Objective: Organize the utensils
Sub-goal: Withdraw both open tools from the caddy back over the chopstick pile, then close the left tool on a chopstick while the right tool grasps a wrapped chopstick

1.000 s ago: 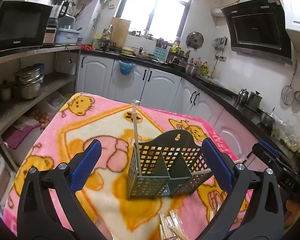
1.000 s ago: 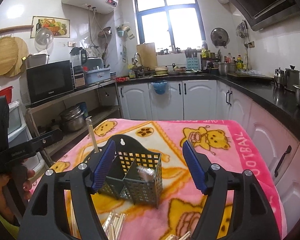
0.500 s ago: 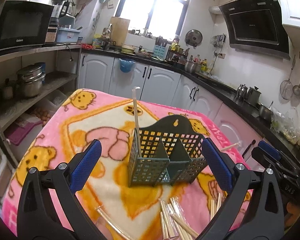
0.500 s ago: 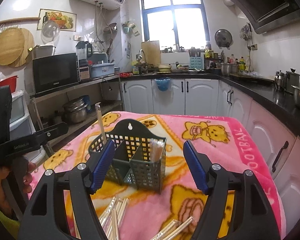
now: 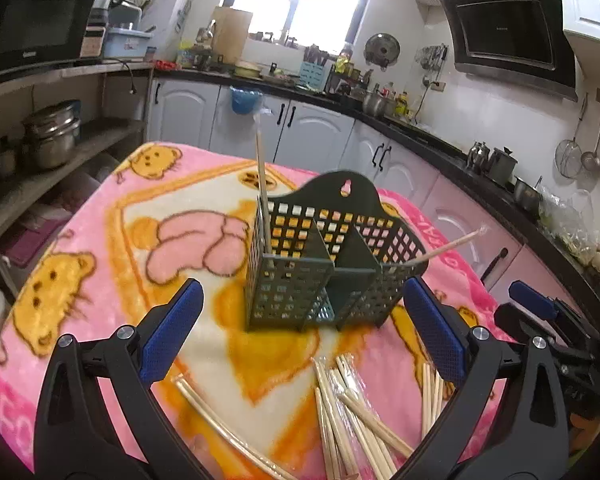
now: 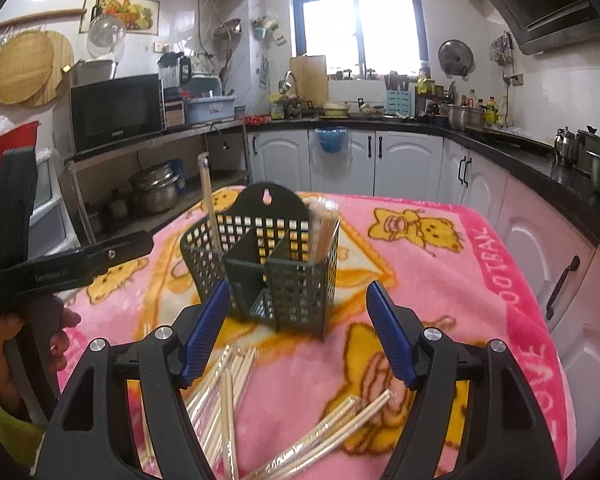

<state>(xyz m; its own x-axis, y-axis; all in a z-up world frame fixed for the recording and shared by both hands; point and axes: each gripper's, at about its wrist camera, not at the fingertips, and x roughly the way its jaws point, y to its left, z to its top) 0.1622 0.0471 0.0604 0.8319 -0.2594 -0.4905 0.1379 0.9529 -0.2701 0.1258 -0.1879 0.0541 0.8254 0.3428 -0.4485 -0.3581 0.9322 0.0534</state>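
Both grippers are spread wide and hold nothing: left gripper [image 5: 300,336], right gripper [image 6: 298,332]. The dark green utensil caddy [image 5: 320,268] stands upright on the pink cartoon blanket [image 5: 100,240], straight ahead of both, approx. centred between each pair of fingers. One wrapped chopstick [image 5: 262,184] stands nearly vertical in its left compartment; another one [image 5: 452,246] leans out low to the right side.

Loose wrapped chopsticks [image 5: 352,412] lie flat on the blanket, between the caddy and the grippers, i.e. below and a bit right of the left gripper. Their long axes run mostly toward the caddy, fanned a little. In the right wrist view one bundle [image 6: 220,392] is just under the right gripper's left finger and another [image 6: 332,428] lies diagonal. I judge the right gripper is nearer to most of them, so the next pick probably needs a move down, not forward.

Readable writing: "FOOTBALL" and "LOVE" on the blanket border [image 6: 516,280]. The microwave [image 6: 116,110] has a brand mark, too small to read.
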